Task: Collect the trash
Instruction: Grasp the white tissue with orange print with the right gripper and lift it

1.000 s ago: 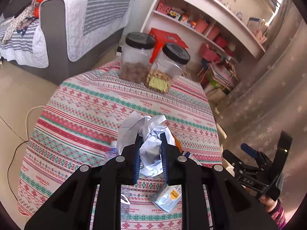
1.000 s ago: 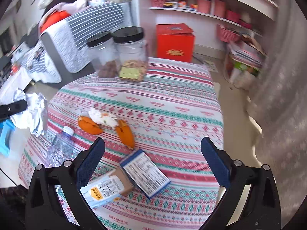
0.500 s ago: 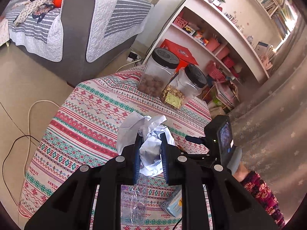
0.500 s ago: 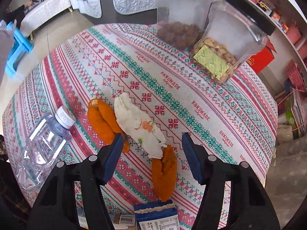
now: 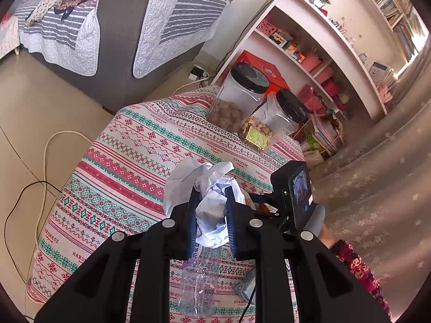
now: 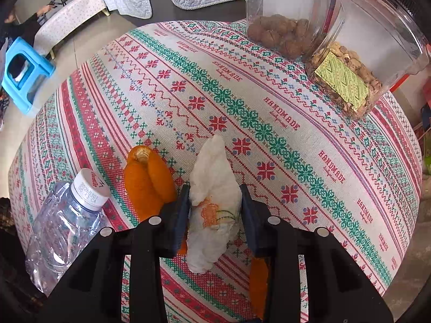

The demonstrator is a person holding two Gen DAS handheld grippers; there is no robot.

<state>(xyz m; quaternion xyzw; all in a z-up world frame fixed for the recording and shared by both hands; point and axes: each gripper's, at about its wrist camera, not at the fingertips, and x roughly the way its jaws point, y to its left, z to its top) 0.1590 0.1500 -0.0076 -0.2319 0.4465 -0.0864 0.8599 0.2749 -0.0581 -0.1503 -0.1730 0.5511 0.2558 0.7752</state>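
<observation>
My left gripper is shut on a crumpled white plastic bag, held above the round table's patterned cloth. My right gripper has its jaws closed against a crumpled white tissue that lies on the cloth; it also shows from behind in the left wrist view. An orange peel lies just left of the tissue, another peel piece under the right finger. An empty plastic bottle lies at the left, also below the bag.
Two clear jars with black lids, one with walnuts, one with peanuts, stand at the table's far side. A grey sofa, white shelves, floor cables and a blue stool surround the table. A small packet lies near the front edge.
My right gripper has moved forward and down over the tissue and narrowed its jaws onto it. My left gripper keeps its hold on the bag and has lifted back a little.
</observation>
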